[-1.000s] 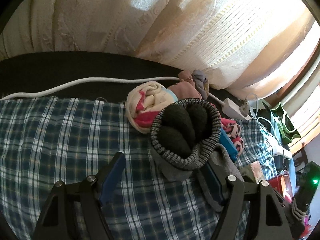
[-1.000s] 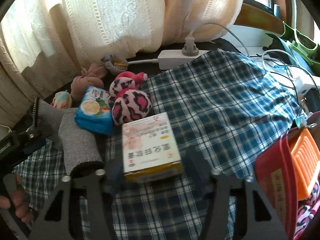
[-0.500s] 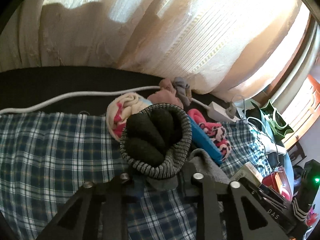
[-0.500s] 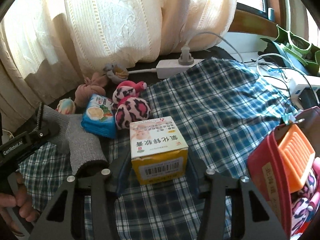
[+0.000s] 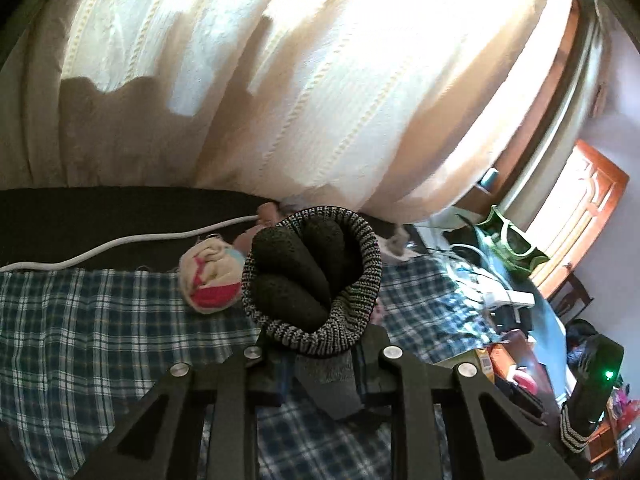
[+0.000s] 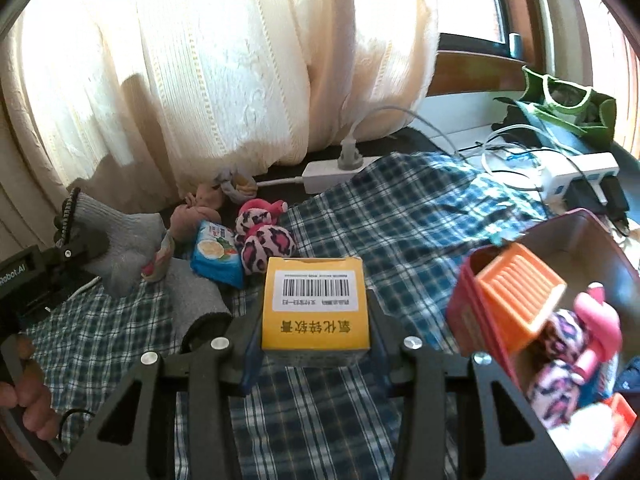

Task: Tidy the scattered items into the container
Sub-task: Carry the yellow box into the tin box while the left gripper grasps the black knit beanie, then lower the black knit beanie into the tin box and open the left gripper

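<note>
Right gripper pinching yellow box; left gripper pinching grey sock. Risk: container at 3 o'clock crowded, box could snag on rim.

Each view came from a fisheye camera mounted just behind a hand-held gripper, looking forward along its two fingers and slightly down. The left wrist camera sat low and close over the plaid cloth, tilted so the horizon sloped, facing the cream curtain with the left gripper filling the bottom of the frame. The right wrist camera sat a little higher, facing the same curtain across the cloth, with the right gripper at its lower edge. Both shared the cloth, curtain, green bag and grey sock; the right view also caught the left gripper's body at far left.
</note>
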Available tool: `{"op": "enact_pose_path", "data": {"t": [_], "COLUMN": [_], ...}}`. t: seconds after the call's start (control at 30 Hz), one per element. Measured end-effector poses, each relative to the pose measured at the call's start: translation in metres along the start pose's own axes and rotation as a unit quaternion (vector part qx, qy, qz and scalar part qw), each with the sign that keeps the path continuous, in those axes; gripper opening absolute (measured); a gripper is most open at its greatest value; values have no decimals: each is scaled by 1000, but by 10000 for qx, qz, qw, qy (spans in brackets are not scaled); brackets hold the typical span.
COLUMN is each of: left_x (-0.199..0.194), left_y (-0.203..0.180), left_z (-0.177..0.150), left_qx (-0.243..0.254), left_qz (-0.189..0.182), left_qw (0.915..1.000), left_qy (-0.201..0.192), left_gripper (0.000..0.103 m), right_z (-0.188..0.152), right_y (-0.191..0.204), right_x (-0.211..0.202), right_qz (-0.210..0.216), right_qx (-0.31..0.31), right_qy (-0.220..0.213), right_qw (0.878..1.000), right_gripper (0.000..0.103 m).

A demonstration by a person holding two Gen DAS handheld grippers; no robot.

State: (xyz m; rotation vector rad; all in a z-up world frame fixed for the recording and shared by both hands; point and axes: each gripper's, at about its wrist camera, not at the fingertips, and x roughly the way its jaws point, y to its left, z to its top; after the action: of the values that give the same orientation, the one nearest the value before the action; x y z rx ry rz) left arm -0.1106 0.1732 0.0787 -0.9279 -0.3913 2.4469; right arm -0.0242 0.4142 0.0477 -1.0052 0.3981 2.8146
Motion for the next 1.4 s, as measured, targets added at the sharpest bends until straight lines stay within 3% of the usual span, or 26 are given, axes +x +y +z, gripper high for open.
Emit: {"op": "enact_pose_path", "data": {"t": [0.13,0.37,0.57,0.7,0.93,1.1,1.4], "left_x": [-2,-5,-12,-13,-13,-13,-1], "left_y": [-6,-15,-29,-44,-77,-103,-163], "left_z": [-1,-5,-13,-21,-37,-49,-65], "left_qx": [56,93,166,305,631,866,1175], "left_qz": [-70,-243,-562,-717,-928,-1081,-1447], "left_qw": [10000,9996,9980,9965,9924,9884,9789], "left_qy": [21,113,224,318,496,626,843], "left_gripper": [24,24,24,24,24,24,24], "right_z": [-1,4,-7,-19,-26,-28,-32], "right_y": [-15,-68,-122,-148,-163,-160,-169], "right_x": [-31,-86,-107,-115,-113,-124,-152], "right_qz": [-175,-951,-1687,-1950,-1918,-1841,-1610], "right_qx": [214,720,1213,1402,1454,1412,1572], "right_qy": [-279,-695,-680,-591,-438,-634,-1007], "right_qw": [9992,9904,9758,9689,9696,9706,9691], "right_gripper": [47,47,47,47,49,70,71]}}
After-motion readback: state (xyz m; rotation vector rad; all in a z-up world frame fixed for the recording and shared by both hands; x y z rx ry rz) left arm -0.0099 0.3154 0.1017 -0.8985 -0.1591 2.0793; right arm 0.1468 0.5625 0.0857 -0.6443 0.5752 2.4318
